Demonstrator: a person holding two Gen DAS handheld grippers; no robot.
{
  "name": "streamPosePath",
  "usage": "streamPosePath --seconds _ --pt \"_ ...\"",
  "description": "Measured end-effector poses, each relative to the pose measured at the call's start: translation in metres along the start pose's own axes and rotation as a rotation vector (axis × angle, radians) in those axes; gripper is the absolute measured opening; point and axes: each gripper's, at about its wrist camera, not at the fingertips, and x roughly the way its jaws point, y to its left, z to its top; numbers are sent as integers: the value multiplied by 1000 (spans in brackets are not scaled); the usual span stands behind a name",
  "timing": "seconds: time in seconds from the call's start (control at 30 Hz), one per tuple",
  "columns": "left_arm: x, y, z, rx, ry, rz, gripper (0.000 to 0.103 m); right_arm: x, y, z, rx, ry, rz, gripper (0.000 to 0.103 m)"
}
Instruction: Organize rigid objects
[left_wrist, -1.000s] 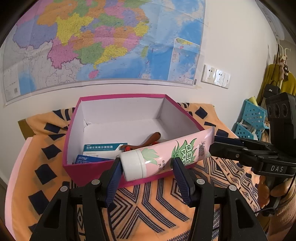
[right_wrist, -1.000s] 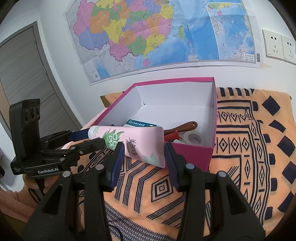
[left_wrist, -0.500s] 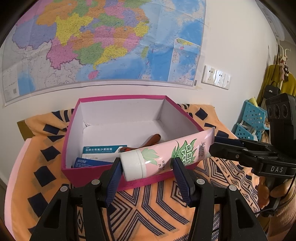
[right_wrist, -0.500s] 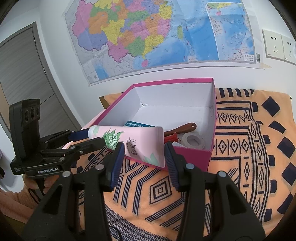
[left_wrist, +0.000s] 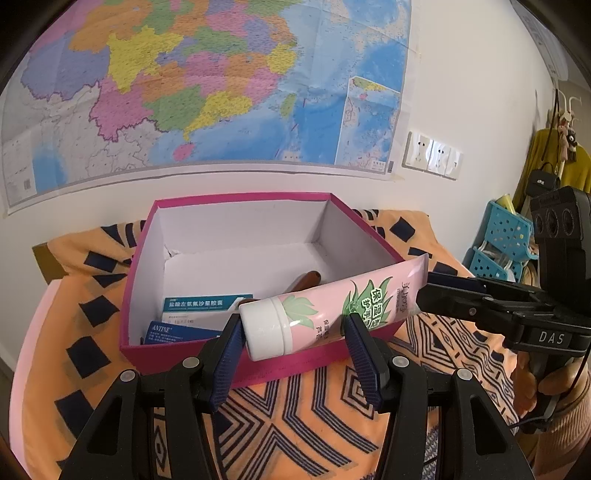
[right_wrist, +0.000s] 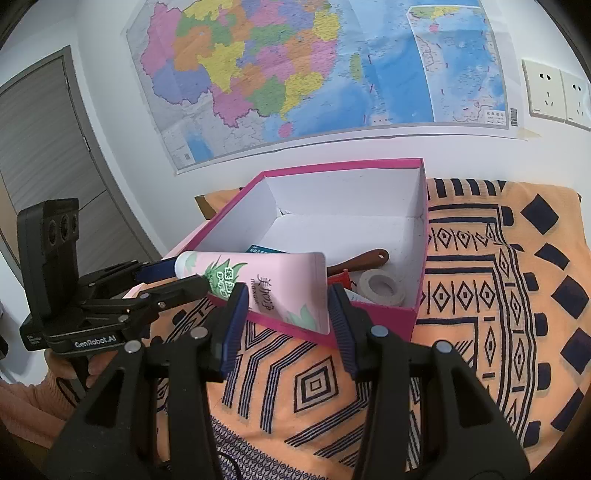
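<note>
A pink hand-cream tube (left_wrist: 332, 310) with a white cap hangs level over the near wall of the pink box (left_wrist: 258, 365). My left gripper (left_wrist: 293, 332) is shut on its cap end. My right gripper (right_wrist: 284, 314) is shut on the flat crimped end of the tube (right_wrist: 273, 288). Each gripper shows in the other's view, the right gripper (left_wrist: 428, 291) at the right and the left gripper (right_wrist: 181, 275) at the left. Inside the box lie two medicine cartons (left_wrist: 207, 304), a brown-handled tool (right_wrist: 362, 260) and a roll of white tape (right_wrist: 382, 286).
The box sits on an orange cloth with dark patterns (right_wrist: 498, 332) against a white wall with a map (left_wrist: 203, 92). Blue perforated baskets (left_wrist: 506, 240) stand at the right. A person's hand (left_wrist: 546, 384) holds the right gripper's handle.
</note>
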Motion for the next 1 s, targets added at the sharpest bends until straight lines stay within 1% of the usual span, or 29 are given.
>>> streamPosePath --seconds 0.47,1.0 --pt "5 -2 8 12 -6 3 56 1 -6 3 5 -2 -5 48" --pt "10 -1 8 10 -1 1 56 5 -11 7 12 -1 -15 48"
